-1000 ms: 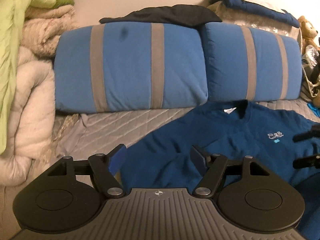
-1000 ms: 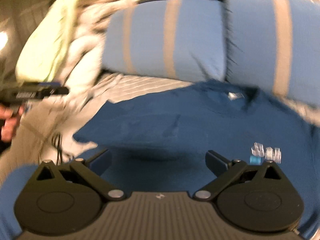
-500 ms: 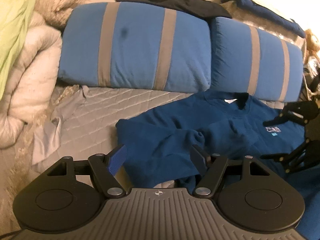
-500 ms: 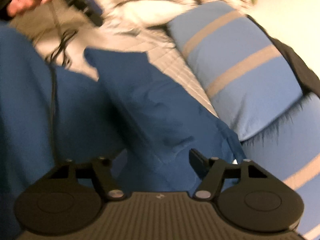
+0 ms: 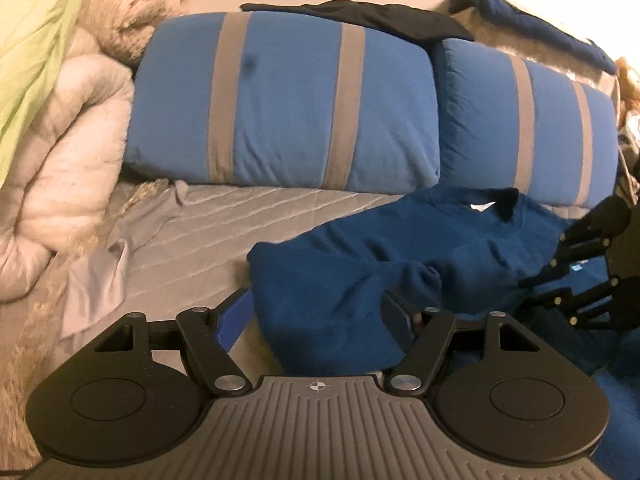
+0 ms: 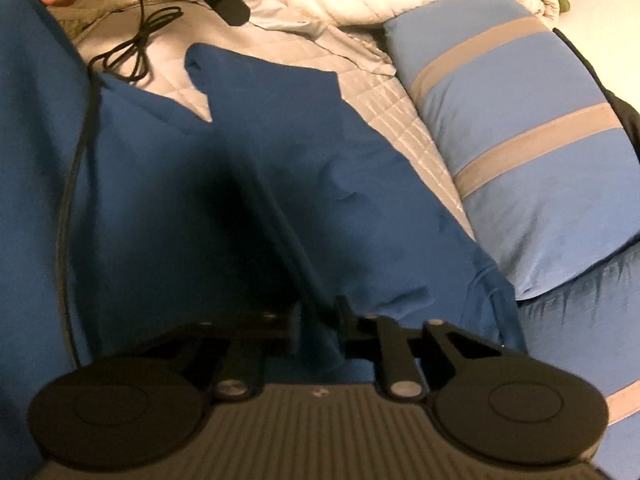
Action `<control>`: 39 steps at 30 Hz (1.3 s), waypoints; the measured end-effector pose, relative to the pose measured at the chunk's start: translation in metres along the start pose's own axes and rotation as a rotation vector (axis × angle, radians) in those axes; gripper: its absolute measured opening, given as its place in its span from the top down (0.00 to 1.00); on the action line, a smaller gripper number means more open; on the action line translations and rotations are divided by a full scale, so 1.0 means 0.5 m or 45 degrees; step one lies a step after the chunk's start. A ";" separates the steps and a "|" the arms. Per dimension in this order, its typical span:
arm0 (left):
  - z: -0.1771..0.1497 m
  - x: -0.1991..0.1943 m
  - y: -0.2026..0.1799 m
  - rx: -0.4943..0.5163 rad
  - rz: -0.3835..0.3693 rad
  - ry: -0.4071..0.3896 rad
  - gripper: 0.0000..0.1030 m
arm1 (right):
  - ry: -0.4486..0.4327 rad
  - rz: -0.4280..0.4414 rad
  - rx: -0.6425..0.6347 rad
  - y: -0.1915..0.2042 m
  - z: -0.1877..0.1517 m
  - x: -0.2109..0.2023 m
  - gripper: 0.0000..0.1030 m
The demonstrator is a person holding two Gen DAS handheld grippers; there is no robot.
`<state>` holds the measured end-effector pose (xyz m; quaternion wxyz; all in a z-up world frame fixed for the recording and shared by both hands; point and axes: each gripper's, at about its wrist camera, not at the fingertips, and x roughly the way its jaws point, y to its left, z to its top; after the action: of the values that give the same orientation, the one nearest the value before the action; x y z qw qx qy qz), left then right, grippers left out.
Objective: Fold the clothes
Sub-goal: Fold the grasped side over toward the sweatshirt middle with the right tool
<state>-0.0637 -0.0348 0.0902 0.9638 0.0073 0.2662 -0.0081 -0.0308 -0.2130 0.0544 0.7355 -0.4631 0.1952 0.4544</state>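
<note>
Barely begun: the right gripper (image 6: 318,320) had just closed, pinching the sweater (image 6: 280,152), sleeve (image 5: 332,300) between the left gripper's (image 5: 320,316) spread fingers.

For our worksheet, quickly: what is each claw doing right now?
Left claw: open, a fold of the blue sweatshirt between its fingers, not pinched.
Right claw: just closed, pinching the sweatshirt.

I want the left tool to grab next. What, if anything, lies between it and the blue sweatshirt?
Nothing visible. The left tool is open with a fold of the blue sweatshirt already between its fingers. The right tool has just been closing on the same garment.
</note>
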 end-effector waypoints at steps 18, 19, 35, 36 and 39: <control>-0.065 -0.115 0.026 0.051 0.095 0.271 0.32 | -0.043 0.062 -0.173 0.046 -0.003 -0.063 0.52; -0.077 -0.122 0.022 0.043 0.082 0.307 0.32 | -0.041 0.054 -0.195 0.047 -0.003 -0.063 0.46; -0.059 -0.157 0.046 -0.267 0.054 0.100 0.32 | -0.020 0.048 -0.368 0.052 0.015 -0.027 0.49; -0.047 -0.148 0.043 -0.249 0.041 0.092 0.32 | 0.001 0.038 -0.390 0.054 0.014 -0.022 0.52; -0.019 -0.121 0.030 -0.169 0.002 0.077 0.32 | 0.048 0.025 -0.419 0.053 0.014 -0.008 0.59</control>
<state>-0.1201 -0.0189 0.1130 0.9537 -0.0561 0.2952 0.0103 -0.0563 -0.2049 0.0473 0.6413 -0.5839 0.1364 0.4787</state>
